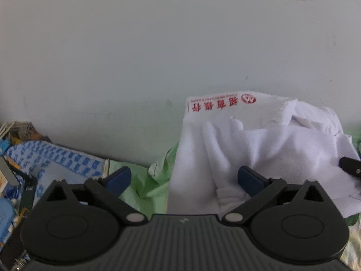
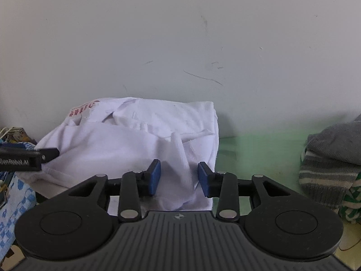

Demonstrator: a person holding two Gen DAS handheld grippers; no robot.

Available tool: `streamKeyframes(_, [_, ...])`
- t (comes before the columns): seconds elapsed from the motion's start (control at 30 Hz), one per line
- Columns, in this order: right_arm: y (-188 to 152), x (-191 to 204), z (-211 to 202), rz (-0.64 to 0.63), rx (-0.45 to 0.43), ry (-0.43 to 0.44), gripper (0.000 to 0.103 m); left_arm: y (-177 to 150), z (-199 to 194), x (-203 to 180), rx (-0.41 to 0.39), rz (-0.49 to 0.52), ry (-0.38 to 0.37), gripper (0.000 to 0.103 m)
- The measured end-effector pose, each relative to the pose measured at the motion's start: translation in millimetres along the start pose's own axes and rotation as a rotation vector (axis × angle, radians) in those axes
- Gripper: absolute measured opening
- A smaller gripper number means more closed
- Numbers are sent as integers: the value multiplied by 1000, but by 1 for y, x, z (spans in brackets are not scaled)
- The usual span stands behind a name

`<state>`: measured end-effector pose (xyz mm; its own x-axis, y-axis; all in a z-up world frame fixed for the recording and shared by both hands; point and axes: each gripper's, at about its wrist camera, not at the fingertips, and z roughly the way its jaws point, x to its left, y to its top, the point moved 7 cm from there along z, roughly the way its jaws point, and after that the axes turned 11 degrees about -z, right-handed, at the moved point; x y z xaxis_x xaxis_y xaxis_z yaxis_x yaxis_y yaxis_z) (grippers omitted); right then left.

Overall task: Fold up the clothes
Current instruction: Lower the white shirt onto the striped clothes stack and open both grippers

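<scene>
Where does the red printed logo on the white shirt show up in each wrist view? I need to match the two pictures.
Left wrist view: the red printed logo sits right of centre on the white shirt's top edge, against the wall.
Right wrist view: the red printed logo shows only partly, at the shirt's upper left corner, left of centre.
Shared landmark: the green sheet under the shirt.

Both wrist cameras sit low and close behind their own black fingers, facing the pale wall [image 1: 158, 45]. The left one looks from the left, the right one from the right, and both share the crumpled white red-printed garment [image 1: 259, 142] [image 2: 135, 135] and the green sheet [image 1: 144, 185] [image 2: 259, 149].
</scene>
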<state>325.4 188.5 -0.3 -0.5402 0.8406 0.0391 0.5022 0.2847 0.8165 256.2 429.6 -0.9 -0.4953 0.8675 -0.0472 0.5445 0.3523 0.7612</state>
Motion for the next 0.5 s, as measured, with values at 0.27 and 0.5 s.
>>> streamKeyframes(0.27, [15, -1, -35, 42, -16, -55, 52, 10, -28, 12, 27, -30, -6, 101])
streamKeyframes(0.5, [18, 12, -63, -16, -35, -100, 65, 8, -59, 16, 26, -59, -17, 102])
